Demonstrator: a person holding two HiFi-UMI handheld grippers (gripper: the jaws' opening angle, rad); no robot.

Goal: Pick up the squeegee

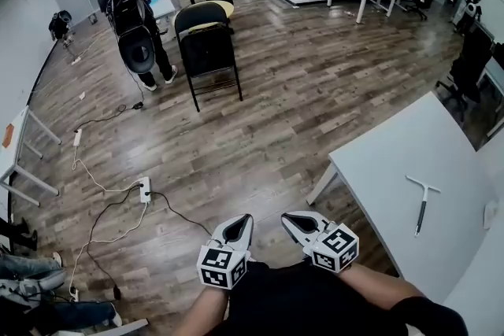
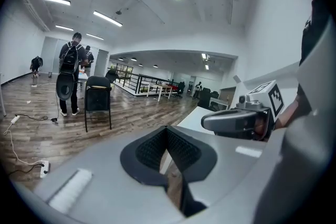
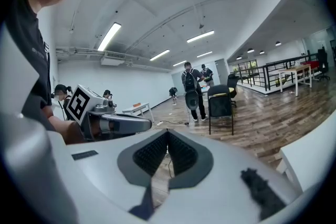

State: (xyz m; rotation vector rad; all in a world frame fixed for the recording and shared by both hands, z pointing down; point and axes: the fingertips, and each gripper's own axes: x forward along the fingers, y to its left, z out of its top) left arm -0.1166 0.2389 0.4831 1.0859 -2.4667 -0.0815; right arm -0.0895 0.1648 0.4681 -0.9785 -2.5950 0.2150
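Progress entry. No part of the pick-up is seen to be done. The squeegee (image 1: 422, 205) is lying flat on the white table (image 1: 394, 153), untouched. Its T-shaped head is turned away from the operator and its thin handle points back toward the near table edge. It is placed to the right of the right gripper (image 1: 298, 223) and a little ahead of it, well apart. From the left gripper (image 1: 241, 226) it is farther off again.

Tool state:
- **Left gripper:** the jaws are brought together, with the pads meeting at the tips. Nothing is held between them.
- **Right gripper:** the jaws are likewise closed tip to tip and empty.

Both grippers are held just beside each other over the wooden floor (image 1: 260, 130), short of the table's near corner. They are pointed out across the room, not at the squeegee. The squeegee is not found in either gripper view; only a corner of the table is caught at the right edge of the right gripper view.

Remaining, as judged:
- A gripper, probably the right as the nearer one, is to be carried rightward over the table.
- Its jaws are to be opened and set across the handle.
- The jaws are then to be closed and the squeegee lifted.

The handle is thin and rests against the table top, so a low, well-aligned approach is likely to be needed.
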